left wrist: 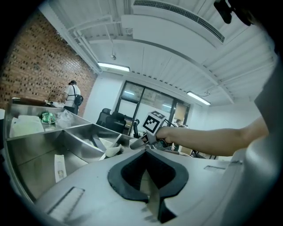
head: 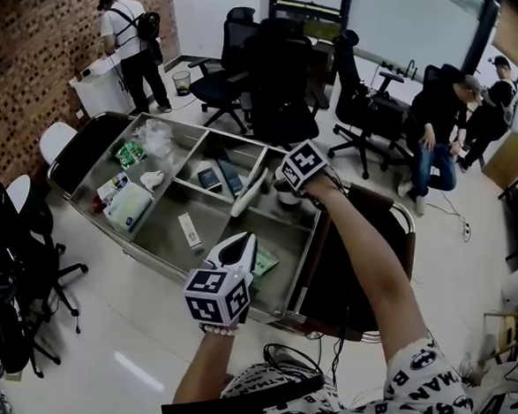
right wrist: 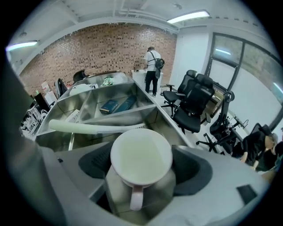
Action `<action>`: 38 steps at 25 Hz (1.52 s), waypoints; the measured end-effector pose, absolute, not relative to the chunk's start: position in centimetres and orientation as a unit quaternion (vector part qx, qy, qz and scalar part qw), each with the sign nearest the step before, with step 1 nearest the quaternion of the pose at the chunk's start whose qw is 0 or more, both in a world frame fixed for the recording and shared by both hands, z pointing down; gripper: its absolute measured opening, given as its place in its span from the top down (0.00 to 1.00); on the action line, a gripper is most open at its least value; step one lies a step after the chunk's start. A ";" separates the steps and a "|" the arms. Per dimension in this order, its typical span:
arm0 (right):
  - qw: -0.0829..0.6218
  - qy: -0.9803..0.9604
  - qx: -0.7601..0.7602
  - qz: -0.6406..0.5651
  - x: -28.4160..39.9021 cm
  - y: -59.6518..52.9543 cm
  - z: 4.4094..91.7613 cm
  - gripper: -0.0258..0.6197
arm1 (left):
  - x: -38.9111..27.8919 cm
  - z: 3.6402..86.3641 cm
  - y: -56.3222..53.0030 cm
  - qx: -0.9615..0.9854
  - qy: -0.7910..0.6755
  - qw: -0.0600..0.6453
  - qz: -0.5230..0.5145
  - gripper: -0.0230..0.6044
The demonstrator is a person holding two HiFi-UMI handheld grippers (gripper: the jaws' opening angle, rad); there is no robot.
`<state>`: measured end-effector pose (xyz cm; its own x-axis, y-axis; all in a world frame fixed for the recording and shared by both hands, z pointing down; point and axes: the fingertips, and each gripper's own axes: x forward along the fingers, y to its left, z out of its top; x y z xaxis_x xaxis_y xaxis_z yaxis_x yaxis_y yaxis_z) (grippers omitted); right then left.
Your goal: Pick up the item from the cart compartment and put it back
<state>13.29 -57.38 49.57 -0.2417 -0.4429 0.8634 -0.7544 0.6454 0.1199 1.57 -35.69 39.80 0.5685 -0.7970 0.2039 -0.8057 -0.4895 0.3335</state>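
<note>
The right claw (right wrist: 141, 164) is clamped wide on the mug (right wrist: 140, 155) in the far right compartment of the cart (head: 306, 249), and the left claw (left wrist: 146, 149) is together and empty at the near side, so the smooth mug may slip if the hold is shallow

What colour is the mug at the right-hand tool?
The mug is plain creamy white, no pattern; the right gripper view shows it best.

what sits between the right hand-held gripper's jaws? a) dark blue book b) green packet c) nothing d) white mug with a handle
d: the right gripper view shows a white ceramic mug, handle toward the camera, between the jaws of the right hand-held gripper.
</note>
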 end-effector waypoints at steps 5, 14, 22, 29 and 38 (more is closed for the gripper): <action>0.531 -0.755 0.356 0.148 14.2 -55.8 50.0 0.31 | 1.7 39.9 -35.6 0.863 -0.462 0.204 0.007 0.96; 0.518 -0.764 0.365 0.125 14.4 -56.0 49.0 0.30 | 2.0 40.3 -34.6 0.864 -0.460 0.205 0.007 0.96; 0.404 -0.820 0.392 0.103 14.4 -53.3 41.3 0.30 | 0.5 40.2 -33.8 0.862 -0.467 0.198 -0.011 0.96; 0.202 -0.889 0.407 0.064 14.1 -45.3 29.9 0.56 | 0.7 38.9 -31.9 0.870 -0.461 0.172 -0.032 0.96; -0.002 -0.894 0.446 -0.039 14.2 -29.6 21.5 0.96 | 0.6 38.4 -26.3 0.878 -0.453 0.152 -0.031 0.96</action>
<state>14.22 -29.62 21.48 -0.6018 -0.7978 -0.0375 -0.7980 0.5988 0.0675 0.56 -26.28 38.37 0.5872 -0.8052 0.0826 -0.7862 -0.5430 0.2950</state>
